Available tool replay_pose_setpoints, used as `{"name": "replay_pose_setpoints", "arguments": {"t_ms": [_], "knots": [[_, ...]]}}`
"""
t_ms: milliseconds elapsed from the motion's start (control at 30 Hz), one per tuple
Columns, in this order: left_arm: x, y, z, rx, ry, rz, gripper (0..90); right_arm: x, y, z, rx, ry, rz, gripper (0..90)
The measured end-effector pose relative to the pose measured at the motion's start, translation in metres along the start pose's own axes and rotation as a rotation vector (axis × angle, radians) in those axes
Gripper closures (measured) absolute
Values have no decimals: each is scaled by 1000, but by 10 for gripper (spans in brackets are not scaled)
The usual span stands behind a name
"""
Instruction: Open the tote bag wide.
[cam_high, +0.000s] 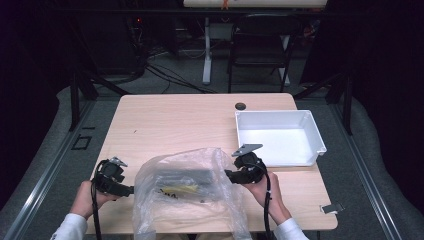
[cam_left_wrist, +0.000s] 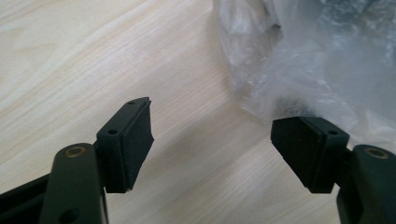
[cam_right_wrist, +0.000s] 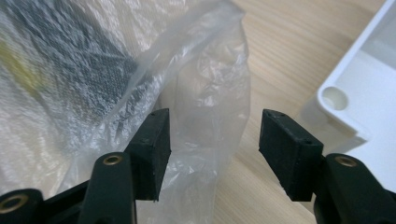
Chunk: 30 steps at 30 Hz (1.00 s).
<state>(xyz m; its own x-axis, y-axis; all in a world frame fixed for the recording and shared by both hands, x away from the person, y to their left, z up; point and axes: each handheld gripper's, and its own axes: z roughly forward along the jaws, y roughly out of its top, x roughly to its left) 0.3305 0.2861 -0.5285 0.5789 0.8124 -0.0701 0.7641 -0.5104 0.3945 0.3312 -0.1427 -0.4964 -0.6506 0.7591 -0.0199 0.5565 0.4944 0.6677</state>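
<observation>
A crumpled clear plastic bag (cam_high: 187, 192) lies at the front middle of the wooden table (cam_high: 170, 120). Inside it are a dark flat object (cam_high: 185, 177) and something yellow (cam_high: 180, 189). My left gripper (cam_high: 131, 190) is at the bag's left edge, held in a hand. Its jaws stand open over bare wood (cam_left_wrist: 212, 140), with the bag (cam_left_wrist: 317, 60) just beyond the right jaw. My right gripper (cam_high: 229, 175) is at the bag's right side, open. A fold of the bag's film (cam_right_wrist: 210, 116) lies loose between its jaws (cam_right_wrist: 215, 144), and neither pad presses on it.
A white plastic bin (cam_high: 280, 114) sits at the right of the table, its corner (cam_right_wrist: 355, 107) close to my right gripper. A round black grommet (cam_high: 240, 106) is behind it. A small grey piece (cam_high: 332, 207) lies at the front right corner. A folding chair (cam_high: 260, 45) stands beyond the table.
</observation>
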Motion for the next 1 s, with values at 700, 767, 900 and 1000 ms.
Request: {"name": "replay_pose_setpoints", "arguments": {"t_ms": [700, 767, 900, 1000], "knots": [[9, -4, -7, -10, 19, -37, 230, 26, -1, 30, 118, 107, -119, 839], [10, -5, -8, -9, 19, -40, 222, 23, 0, 34, 106, 89, -114, 871], [14, -7, -14, -10, 7, -59, 201, 22, 4, 38, 70, 71, -97, 888], [17, -9, -21, -31, 0, -73, 180, 22, 6, 39, 45, 58, -87, 888]]}}
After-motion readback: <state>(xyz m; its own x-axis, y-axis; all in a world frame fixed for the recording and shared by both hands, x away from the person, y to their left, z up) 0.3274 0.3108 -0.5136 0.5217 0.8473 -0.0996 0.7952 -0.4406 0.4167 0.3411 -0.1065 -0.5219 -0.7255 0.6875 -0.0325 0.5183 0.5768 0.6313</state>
